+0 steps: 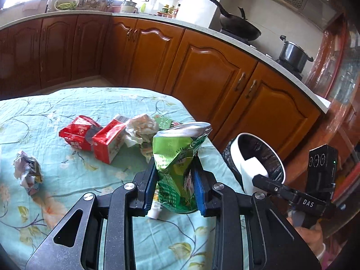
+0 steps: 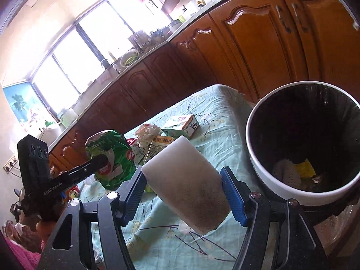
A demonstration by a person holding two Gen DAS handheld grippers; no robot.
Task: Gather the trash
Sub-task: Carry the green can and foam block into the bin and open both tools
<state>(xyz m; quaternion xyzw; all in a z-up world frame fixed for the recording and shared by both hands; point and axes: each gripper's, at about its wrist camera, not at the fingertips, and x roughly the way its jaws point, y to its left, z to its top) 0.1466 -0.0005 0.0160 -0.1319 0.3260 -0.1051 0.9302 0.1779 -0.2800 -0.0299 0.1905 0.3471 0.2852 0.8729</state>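
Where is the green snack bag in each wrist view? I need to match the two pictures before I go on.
Left wrist view: the green snack bag sits at centre, clamped upright between the left hand-held gripper fingers.
Right wrist view: the same bag is at left of centre, beyond the white foam block that the right hand-held gripper holds.
Shared landmark: the white trash bin at the table's right edge.

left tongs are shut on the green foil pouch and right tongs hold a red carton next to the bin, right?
Not quite. The left tongs are shut on the crumpled green foil pouch, but the right tongs hold a white foam block, not a red carton, beside the white bin with a black liner. The right wrist view shows it.
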